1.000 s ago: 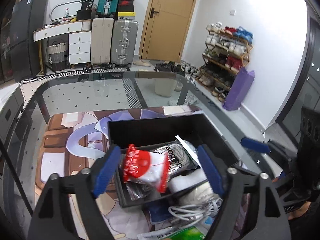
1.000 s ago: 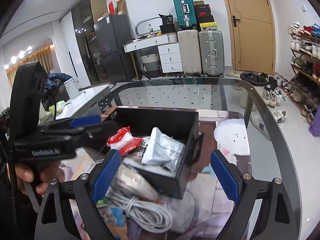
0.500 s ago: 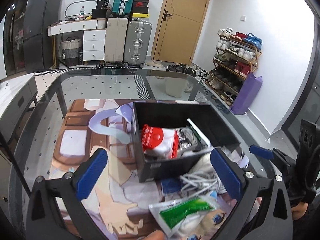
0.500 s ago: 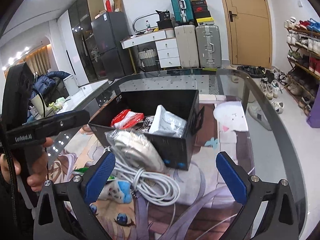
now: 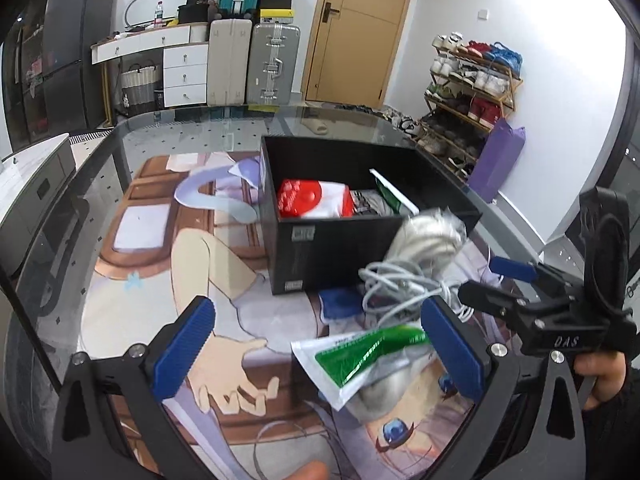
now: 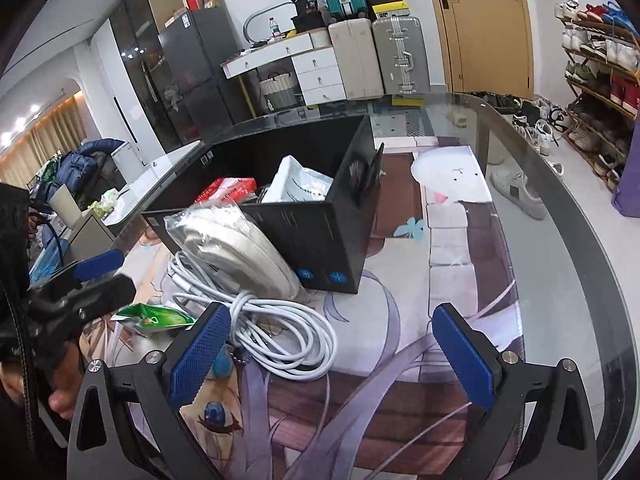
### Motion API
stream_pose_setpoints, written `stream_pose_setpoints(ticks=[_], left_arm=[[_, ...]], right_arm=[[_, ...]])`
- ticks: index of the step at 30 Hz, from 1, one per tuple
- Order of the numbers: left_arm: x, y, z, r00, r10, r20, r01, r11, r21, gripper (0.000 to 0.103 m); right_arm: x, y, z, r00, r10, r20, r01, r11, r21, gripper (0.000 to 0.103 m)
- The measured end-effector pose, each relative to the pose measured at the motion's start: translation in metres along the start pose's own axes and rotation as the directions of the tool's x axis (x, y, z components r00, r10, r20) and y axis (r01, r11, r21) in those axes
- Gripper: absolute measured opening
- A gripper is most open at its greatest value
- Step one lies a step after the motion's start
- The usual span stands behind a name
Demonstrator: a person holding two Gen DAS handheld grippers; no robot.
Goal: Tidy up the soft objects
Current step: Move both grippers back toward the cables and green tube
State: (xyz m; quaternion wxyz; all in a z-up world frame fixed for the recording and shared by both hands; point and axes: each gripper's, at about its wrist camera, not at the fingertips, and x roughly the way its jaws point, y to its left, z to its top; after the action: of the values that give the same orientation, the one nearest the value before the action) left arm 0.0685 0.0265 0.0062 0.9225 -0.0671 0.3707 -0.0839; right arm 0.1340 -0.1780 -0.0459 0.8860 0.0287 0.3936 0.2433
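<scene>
Blue-padded fingers of the left gripper (image 5: 318, 346) stand wide apart and empty above the printed anime desk mat (image 5: 152, 264); the right gripper (image 6: 332, 354) is spread just as wide, gripping nothing. Between the left fingers lies a green-and-white sachet (image 5: 360, 356), flat on the mat. Just beyond it sits a coiled white cable (image 6: 280, 328), and a clear bag holding a pale folded item (image 6: 236, 248) leans against the near wall of the black box (image 5: 332, 252). Inside the box lie a red-and-white packet (image 5: 310, 198) and a white plastic pouch (image 6: 302, 186). Past the glass table's edge (image 6: 568, 216), two suitcases (image 5: 252, 64) stand by a wooden door (image 5: 360, 28), with a shoe rack (image 5: 468, 80) to the right.
</scene>
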Motion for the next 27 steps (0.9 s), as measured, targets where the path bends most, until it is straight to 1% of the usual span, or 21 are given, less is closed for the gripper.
stream_pose_setpoints(ticks=[4,6,8,13,16,21,27], left_arm=[[0.000,-0.004,-0.005,1.000,-0.023,-0.017,0.023,1.000,0.004,0.103],[0.002,-0.006,-0.007,0.999,-0.035,-0.035,0.035,0.999,-0.008,0.103],[0.002,-0.008,-0.008,0.997,-0.061,-0.047,0.061,0.998,-0.019,0.103],[-0.009,-0.013,-0.010,0.995,-0.096,-0.033,0.095,0.995,-0.010,0.103],[-0.010,-0.015,-0.009,0.993,-0.113,-0.041,0.112,0.994,-0.011,0.103],[0.001,-0.021,-0.012,0.995,-0.080,-0.061,0.080,0.997,-0.015,0.103],[0.013,-0.025,-0.015,0.998,-0.021,-0.067,0.018,0.999,-0.044,0.103]], right_arm=[[0.005,0.000,-0.002,1.000,0.008,-0.009,-0.008,1.000,-0.008,0.102],[0.007,0.000,-0.003,1.000,0.015,-0.013,-0.015,1.000,-0.009,0.102],[0.009,0.000,-0.004,1.000,0.020,-0.015,-0.020,1.000,-0.007,0.102],[0.009,-0.002,-0.006,1.000,0.027,-0.013,-0.027,1.000,0.002,0.102],[0.008,-0.003,-0.005,0.999,0.032,-0.011,-0.031,0.999,0.009,0.102],[0.007,-0.004,-0.005,0.999,0.035,-0.005,-0.035,0.999,0.012,0.102],[0.006,-0.004,-0.008,0.999,0.031,-0.010,-0.031,0.999,0.019,0.102]])
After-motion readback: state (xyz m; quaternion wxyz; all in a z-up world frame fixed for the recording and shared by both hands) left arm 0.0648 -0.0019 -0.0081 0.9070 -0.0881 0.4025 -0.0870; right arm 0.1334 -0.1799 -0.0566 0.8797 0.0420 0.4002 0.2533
